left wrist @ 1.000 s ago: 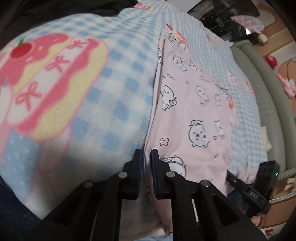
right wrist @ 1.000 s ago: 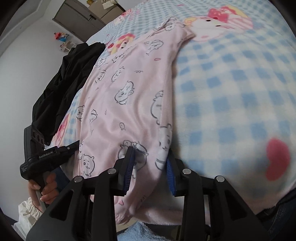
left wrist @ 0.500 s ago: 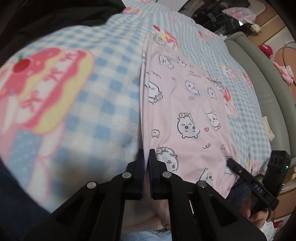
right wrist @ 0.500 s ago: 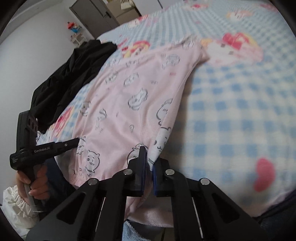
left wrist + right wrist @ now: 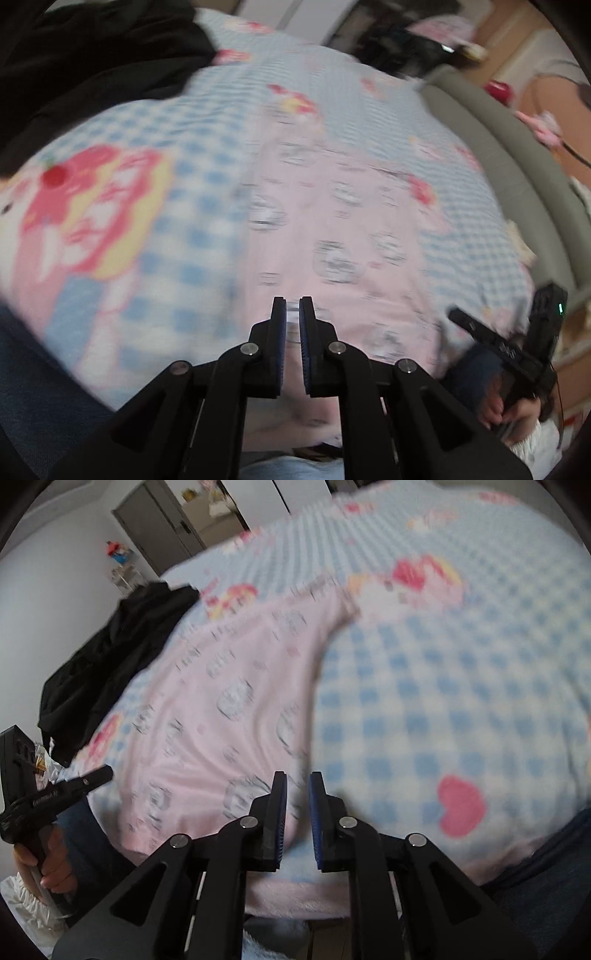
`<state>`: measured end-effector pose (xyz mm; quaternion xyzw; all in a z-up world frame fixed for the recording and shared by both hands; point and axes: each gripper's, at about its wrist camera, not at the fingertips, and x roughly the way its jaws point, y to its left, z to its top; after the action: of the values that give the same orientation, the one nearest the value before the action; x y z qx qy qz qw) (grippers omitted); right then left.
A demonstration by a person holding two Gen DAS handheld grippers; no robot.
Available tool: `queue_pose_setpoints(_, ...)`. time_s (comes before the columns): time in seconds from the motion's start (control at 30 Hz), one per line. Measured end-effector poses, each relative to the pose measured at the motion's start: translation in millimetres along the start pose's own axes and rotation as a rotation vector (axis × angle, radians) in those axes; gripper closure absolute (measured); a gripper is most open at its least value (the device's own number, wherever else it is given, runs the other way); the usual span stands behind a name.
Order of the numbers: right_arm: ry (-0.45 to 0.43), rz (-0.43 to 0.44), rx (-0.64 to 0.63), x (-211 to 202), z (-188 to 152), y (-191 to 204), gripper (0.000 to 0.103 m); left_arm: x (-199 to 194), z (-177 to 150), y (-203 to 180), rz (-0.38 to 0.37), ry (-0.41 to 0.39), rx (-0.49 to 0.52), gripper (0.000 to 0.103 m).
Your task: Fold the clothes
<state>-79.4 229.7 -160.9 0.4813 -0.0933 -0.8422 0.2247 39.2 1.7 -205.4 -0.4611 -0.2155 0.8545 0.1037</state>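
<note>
A pink garment with cartoon animal prints (image 5: 332, 229) lies lengthwise on a blue checked blanket (image 5: 192, 206); it also shows in the right wrist view (image 5: 236, 701). My left gripper (image 5: 292, 308) is shut on the garment's near edge, left corner. My right gripper (image 5: 297, 786) is shut on the near edge at the right corner, with cloth between the pads. Both views are motion-blurred. Each gripper shows in the other's view, the right one (image 5: 517, 343) and the left one (image 5: 48, 797).
A black garment (image 5: 110, 657) lies heaped at the bed's far left, also in the left wrist view (image 5: 92, 62). A grey padded bed frame (image 5: 517, 177) runs along the right. A dark cabinet (image 5: 162, 535) stands by the far wall.
The right gripper closed on the garment's edge about half a second ago. Both grippers have lifted and pulled back with the near edge, and the views now blur with motion.
</note>
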Motion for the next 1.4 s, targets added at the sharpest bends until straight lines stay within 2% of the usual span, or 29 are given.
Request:
queue_pose_setpoints(0.07, -0.029, 0.006, -0.032, -8.3, 4.0, 10.8, 0.085, 15.7, -2.5, -11.9, -0.004, 0.051, 0.036, 0.095)
queue_pose_setpoints(0.17, 0.068, 0.030, -0.103, 17.7, -6.8, 28.0, 0.082, 44.5, -13.2, -18.6, 0.032, 0.175, 0.058, 0.095)
queue_pose_setpoints(0.27, 0.179, 0.001, -0.147, 44.7, -22.9, 32.3, 0.085, 52.8, -23.1, -10.8, 0.153, 0.249, 0.076, 0.095)
queue_pose_setpoints(0.4, 0.222, -0.046, -0.112, 42.6, -24.3, 18.8, 0.093, 36.3, -20.7, 7.5, 0.172, 0.234, 0.023, 0.095)
queue_pose_setpoints(0.47, 0.207, -0.079, -0.108, 33.1, -22.2, 15.2, 0.093, 26.6, -19.3, 13.3, 0.163, 0.215, 0.001, 0.095)
queue_pose_setpoints(0.5, 0.199, -0.095, -0.106, 28.4, -21.1, 13.4, 0.090, 21.4, -20.7, 14.5, 0.152, 0.199, 0.003, 0.091)
queue_pose_setpoints(0.6, 0.132, -0.056, -0.082, 15.1, -9.4, 8.1, 0.086, 11.0, -19.4, 9.2, 0.134, 0.137, 0.040, 0.073)
queue_pose_setpoints(0.73, 0.083, -0.027, -0.066, 14.7, 6.9, 6.7, 0.081, 18.8, -12.6, -15.6, 0.078, 0.117, 0.111, 0.073)
queue_pose_setpoints(0.8, 0.146, -0.018, -0.075, 26.4, -1.0, 11.1, 0.076, 40.4, -12.2, -28.6, 0.101, 0.172, 0.130, 0.073)
queue_pose_setpoints(0.9, 0.248, -0.048, -0.119, 43.2, -17.0, 16.9, 0.074, 43.8, -30.0, -10.2, 0.114, 0.269, 0.103, 0.073)
queue_pose_setpoints(0.93, 0.269, -0.062, -0.132, 44.3, -23.1, 15.3, 0.075, 44.7, -36.0, -3.7, 0.117, 0.301, 0.093, 0.073)
queue_pose_setpoints(1.0, 0.260, -0.070, -0.125, 36.7, -21.8, 12.7, 0.074, 31.1, -38.5, 9.2, 0.079, 0.308, 0.028, 0.073)
queue_pose_setpoints(1.1, 0.238, -0.077, -0.109, 23.8, -17.6, 8.8, 0.072, 17.6, -27.8, 6.6, 0.069, 0.259, 0.039, 0.073)
queue_pose_setpoints(1.23, 0.178, 0.019, -0.144, 16.7, 1.9, 31.2, 0.072, 15.1, -1.5, -1.0, 0.067, 0.185, 0.056, 0.073)
queue_pose_setpoints(1.4, 0.158, -0.029, -0.143, 27.9, 28.8, 34.1, 0.072, 29.3, 36.2, 3.0, 0.046, 0.147, 0.011, 0.073)
